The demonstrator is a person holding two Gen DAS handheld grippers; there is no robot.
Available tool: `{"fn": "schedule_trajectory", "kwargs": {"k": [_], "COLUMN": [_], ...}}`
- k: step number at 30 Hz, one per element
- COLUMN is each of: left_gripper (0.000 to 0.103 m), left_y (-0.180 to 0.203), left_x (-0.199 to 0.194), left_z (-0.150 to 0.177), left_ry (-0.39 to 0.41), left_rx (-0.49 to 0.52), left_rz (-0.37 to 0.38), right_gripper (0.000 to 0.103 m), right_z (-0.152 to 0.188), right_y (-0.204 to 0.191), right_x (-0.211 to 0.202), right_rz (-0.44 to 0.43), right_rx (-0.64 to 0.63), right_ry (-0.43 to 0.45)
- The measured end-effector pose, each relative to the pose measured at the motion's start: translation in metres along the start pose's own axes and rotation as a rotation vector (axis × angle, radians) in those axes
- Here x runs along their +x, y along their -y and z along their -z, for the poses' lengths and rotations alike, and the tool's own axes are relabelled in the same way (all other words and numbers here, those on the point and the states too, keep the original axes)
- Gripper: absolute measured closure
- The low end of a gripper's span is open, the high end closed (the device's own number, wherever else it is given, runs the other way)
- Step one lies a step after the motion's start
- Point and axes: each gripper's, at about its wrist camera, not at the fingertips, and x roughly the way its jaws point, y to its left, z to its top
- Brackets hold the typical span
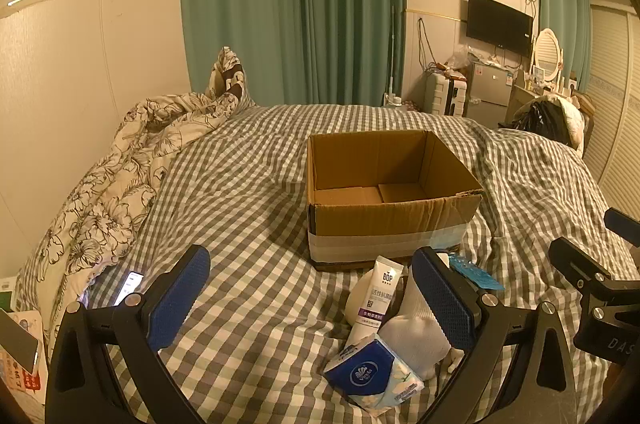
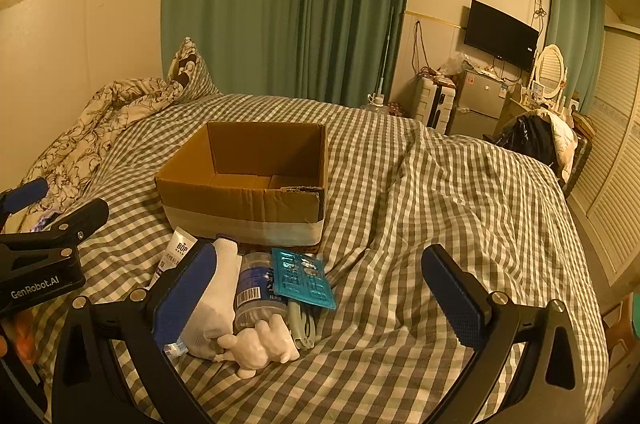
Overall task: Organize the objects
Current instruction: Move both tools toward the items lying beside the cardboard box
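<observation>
An open, empty cardboard box (image 1: 394, 220) (image 2: 240, 203) stands on the checked bed. In front of it lies a pile: a white BOP tube (image 1: 378, 298) (image 2: 176, 252), a white sock (image 1: 416, 328) (image 2: 218, 300), a blue tissue pack (image 1: 372, 376), a teal blister pack (image 2: 304, 278) (image 1: 476, 274), a clear plastic bottle (image 2: 256, 296), a white figurine (image 2: 260, 346) and a grey cable (image 2: 302, 324). My left gripper (image 1: 316, 298) is open and empty, the pile by its right finger. My right gripper (image 2: 324, 298) is open and empty, the pile inside its left finger.
A floral quilt (image 1: 120, 175) is bunched on the bed's left side, with a lit phone (image 1: 130, 286) beside it. Green curtains (image 1: 296, 3) hang behind. A suitcase, small fridge (image 2: 478, 101) and dressing table stand at the right wall. The checked sheet (image 2: 460, 203) spreads right of the box.
</observation>
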Motion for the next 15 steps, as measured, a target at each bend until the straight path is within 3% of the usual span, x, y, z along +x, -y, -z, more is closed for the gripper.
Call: {"fn": "schedule_trajectory", "kwargs": {"k": [15], "left_gripper": [0.000], "left_y": [0.0005], "left_x": [-0.0010], "left_z": [0.0049], "left_ry": [0.004], "left_rx": [-0.006], "left_rz": [0.002], "right_gripper": [0.000], "right_z": [-0.0005], "right_y": [-0.0006], "right_x": [-0.0047], "right_rz": [-0.006], "right_rx": [-0.005], "right_ry": [0.007]}}
